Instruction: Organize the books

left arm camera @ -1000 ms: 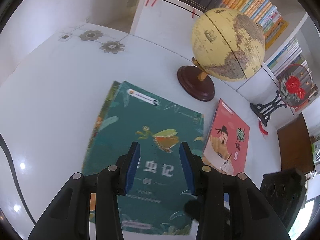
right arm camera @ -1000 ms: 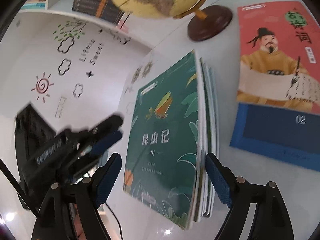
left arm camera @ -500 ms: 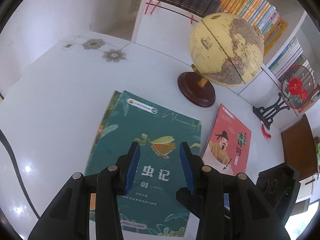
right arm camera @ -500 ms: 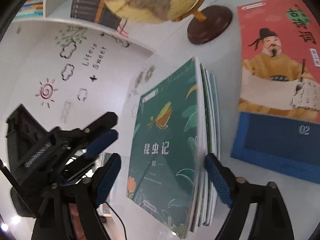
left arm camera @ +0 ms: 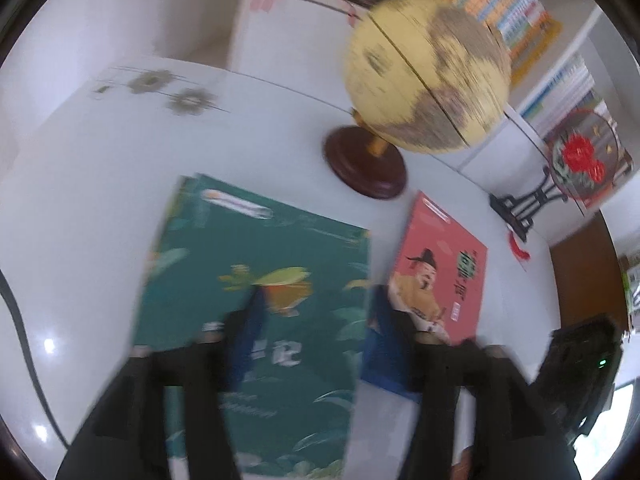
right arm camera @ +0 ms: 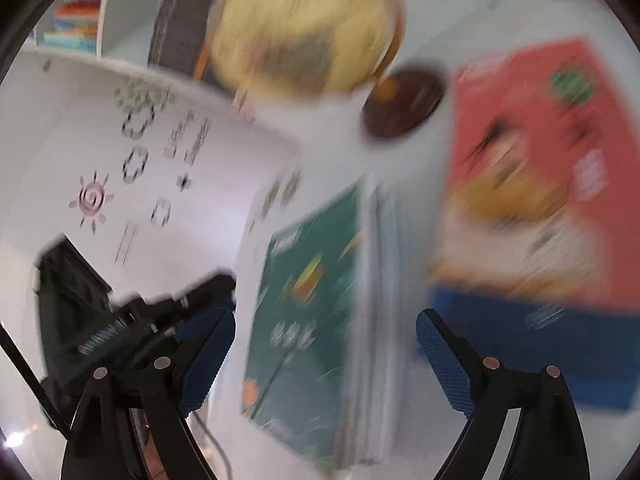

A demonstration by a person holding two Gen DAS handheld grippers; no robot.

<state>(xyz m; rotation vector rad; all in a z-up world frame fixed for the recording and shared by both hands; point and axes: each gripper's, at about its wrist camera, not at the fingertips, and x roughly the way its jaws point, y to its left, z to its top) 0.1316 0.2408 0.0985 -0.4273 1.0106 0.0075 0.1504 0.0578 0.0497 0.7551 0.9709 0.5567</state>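
Note:
A stack of green-covered books (left arm camera: 256,288) lies flat on the white table (left arm camera: 100,200), and a red-and-blue book (left arm camera: 444,264) lies to its right. My left gripper (left arm camera: 314,332) hovers over the green cover; its jaws are opening and hold nothing. In the right wrist view the green stack (right arm camera: 316,292) lies ahead between the spread fingers of my right gripper (right arm camera: 326,360). Those jaws are opening too, and the pads do not touch the stack. The red book (right arm camera: 532,168) fills the right of that view. Both views are blurred.
A yellow globe (left arm camera: 428,76) on a dark round base stands just behind the books. Shelves of books (left arm camera: 520,8) line the wall behind. A round red-flower ornament on a black stand (left arm camera: 584,160) sits at the back right.
The left jaws have spread much wider over the green cover. The right jaws have widened a little. Both cameras have shifted, and the pictures are now blurred.

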